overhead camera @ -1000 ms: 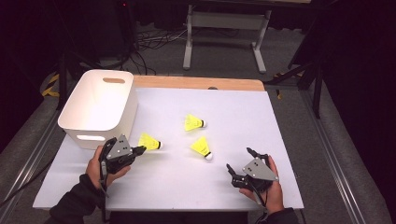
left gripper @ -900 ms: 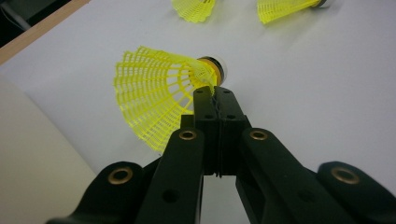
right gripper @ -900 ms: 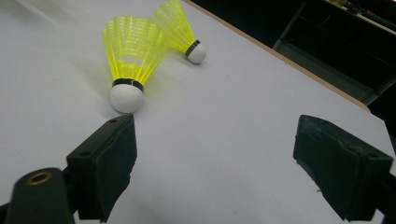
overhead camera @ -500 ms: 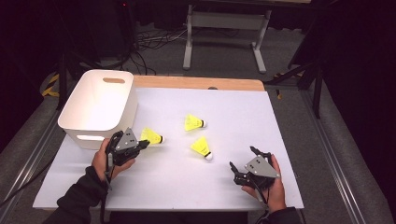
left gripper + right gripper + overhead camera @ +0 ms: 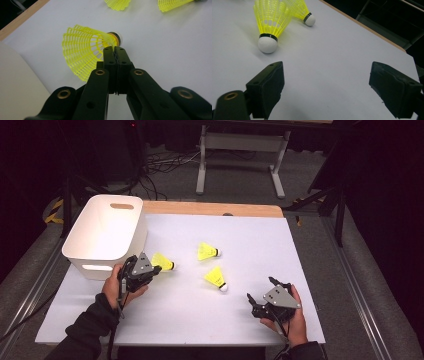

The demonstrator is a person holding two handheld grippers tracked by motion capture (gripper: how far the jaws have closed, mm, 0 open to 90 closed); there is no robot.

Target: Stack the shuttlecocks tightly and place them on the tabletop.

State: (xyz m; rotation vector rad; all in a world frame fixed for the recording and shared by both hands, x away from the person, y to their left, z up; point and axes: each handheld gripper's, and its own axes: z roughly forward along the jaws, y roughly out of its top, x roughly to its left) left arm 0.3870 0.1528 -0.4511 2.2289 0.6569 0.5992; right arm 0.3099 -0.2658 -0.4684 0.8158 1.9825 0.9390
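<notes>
My left gripper is shut on a yellow shuttlecock. It pinches the mesh skirt close to the cork, just beside the front right corner of the white bin. Two more yellow shuttlecocks lie on the white table top: one near the middle, the other nearer me with its white cork towards my right hand. My right gripper rests open near the front right of the table. Nothing is between its jaws, and the nearer shuttlecock lies ahead of it.
The white bin with handle cut-outs stands at the table's left side, close to my left hand. A wooden strip runs along the table's far edge. Beyond it are a metal stand and cables on a dark floor.
My left hand has carried the held shuttlecock a short way away from me and to the right, along the bin's front corner. The right hand has stayed where it was.
</notes>
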